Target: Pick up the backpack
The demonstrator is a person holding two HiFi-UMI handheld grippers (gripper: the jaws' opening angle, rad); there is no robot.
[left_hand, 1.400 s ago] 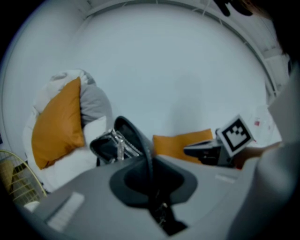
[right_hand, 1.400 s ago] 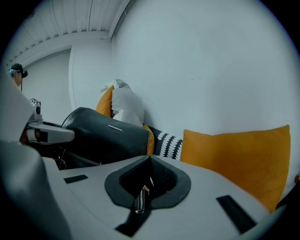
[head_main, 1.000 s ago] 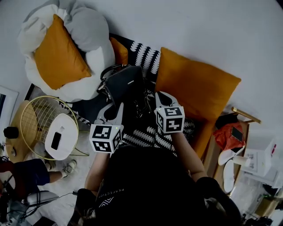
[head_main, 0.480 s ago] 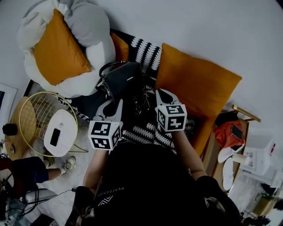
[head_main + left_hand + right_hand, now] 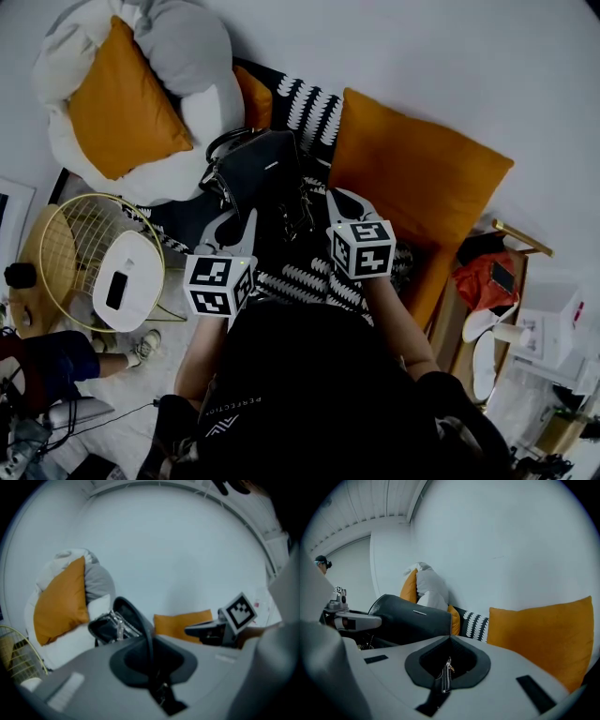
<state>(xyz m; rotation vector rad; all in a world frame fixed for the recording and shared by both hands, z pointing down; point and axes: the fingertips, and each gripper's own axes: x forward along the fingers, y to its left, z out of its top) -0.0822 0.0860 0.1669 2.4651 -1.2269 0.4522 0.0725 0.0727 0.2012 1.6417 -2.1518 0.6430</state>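
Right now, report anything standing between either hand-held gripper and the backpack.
Nothing visible does. The left hand-held gripper is shut on a black strap of the backpack, and the right hand-held gripper is shut on a zipper-edged strip of it.

Only one piece of lettering can be read. It is a single line of small pale capitals on the person's black top (image 5: 309,394), low on its left side in the head view (image 5: 232,412). It lies slanted and reversed to the camera and appears to read "PERFECTION"; the last letters are uncertain.

The left gripper (image 5: 246,217) and the right gripper (image 5: 339,197) each carry a cube faced with black-and-white square markers. These are coded patterns without letters or digits.

The backpack (image 5: 258,183) bears a small bright plate (image 5: 274,167) on its front. Any print on the plate is too small to read in all views.
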